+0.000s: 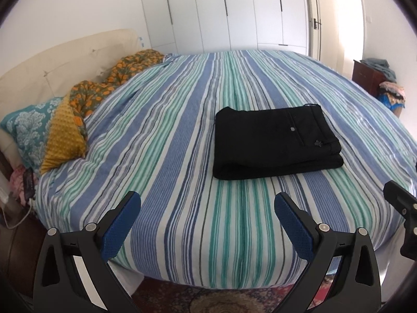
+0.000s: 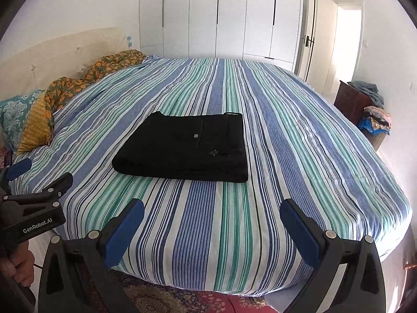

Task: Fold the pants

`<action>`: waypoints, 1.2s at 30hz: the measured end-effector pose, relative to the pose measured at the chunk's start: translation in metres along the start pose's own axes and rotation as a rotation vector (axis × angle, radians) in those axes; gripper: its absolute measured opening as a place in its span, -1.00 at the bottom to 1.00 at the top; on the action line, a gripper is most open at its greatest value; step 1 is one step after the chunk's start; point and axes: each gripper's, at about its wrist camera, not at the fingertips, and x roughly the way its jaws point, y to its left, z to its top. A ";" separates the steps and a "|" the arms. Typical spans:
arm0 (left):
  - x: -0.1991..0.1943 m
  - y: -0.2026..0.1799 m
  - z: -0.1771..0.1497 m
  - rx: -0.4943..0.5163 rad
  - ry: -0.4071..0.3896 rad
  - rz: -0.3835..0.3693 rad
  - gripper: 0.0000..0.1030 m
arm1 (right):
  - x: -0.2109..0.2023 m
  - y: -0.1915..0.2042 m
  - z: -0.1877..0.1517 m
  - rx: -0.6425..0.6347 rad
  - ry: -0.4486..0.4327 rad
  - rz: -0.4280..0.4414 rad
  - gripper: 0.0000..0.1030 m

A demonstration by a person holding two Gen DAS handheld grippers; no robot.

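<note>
Black pants (image 1: pixel 276 143) lie folded into a flat, layered rectangle near the middle of the bed (image 1: pixel 182 135), with a back-pocket button facing up. Under them is a bedspread striped in blue, green and white. Both tongs hang over the near edge of the bed, well apart from the pants and holding nothing: the left tongs (image 1: pixel 207 208) stand wide, and the right tongs (image 2: pixel 212 215) stand wide too. Patterned pillows (image 1: pixel 34 133) sit by the headboard on the left, and white wardrobe doors (image 1: pixel 224 10) fill the far wall.
</note>
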 end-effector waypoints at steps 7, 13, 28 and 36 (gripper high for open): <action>0.000 -0.001 0.002 -0.003 0.041 -0.041 0.99 | -0.002 0.006 0.007 -0.020 -0.004 -0.005 0.99; 0.005 0.002 0.003 -0.047 0.089 -0.072 0.99 | -0.004 0.006 0.008 -0.019 -0.007 -0.013 0.99; 0.003 -0.007 0.006 -0.025 0.129 -0.135 0.99 | -0.005 0.000 0.013 -0.016 -0.011 -0.031 0.99; 0.007 -0.005 0.005 -0.037 0.145 -0.139 0.99 | -0.005 -0.002 0.014 -0.019 -0.004 -0.047 0.99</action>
